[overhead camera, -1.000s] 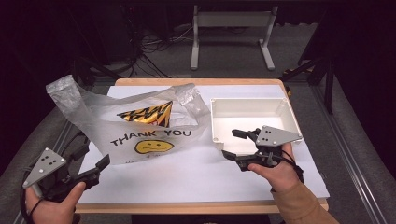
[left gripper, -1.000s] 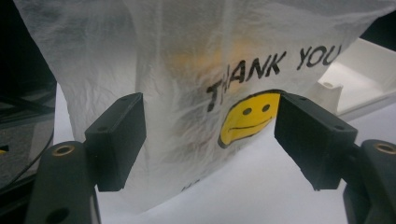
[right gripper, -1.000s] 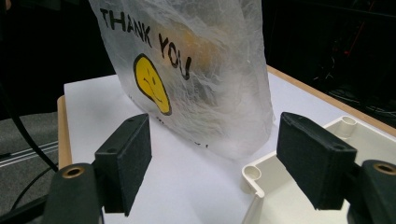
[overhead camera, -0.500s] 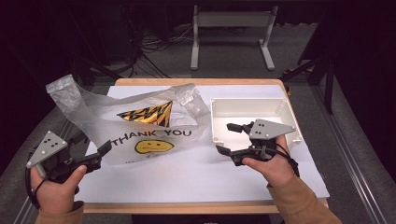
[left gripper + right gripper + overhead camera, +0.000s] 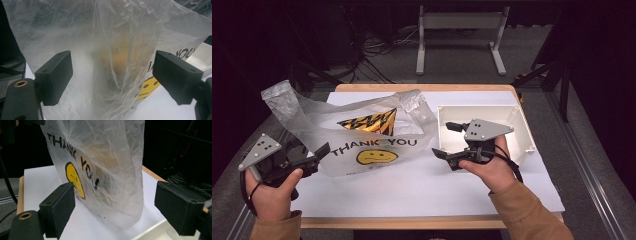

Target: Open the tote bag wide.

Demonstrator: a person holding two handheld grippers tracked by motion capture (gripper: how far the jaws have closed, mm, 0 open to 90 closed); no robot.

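The thin, crinkled translucent plastic bag [image 5: 362, 135] printed with "THANK YOU" and a yellow smiley face stands at the left middle of the white-covered surface [image 5: 412, 185], a yellow and black striped packet [image 5: 372, 121] showing through its far side. The left claw [image 5: 314, 156], held level in a hand at the near left edge, points right at the bag's left side; its jaws have just been opening and stand spread, nothing pinched. The right claw [image 5: 444, 142], held level over a shallow white rectangular tray [image 5: 522, 130], points left at the bag's right side, jaws likewise just opened wide, empty. The bag lies between both claws, just ahead of each.
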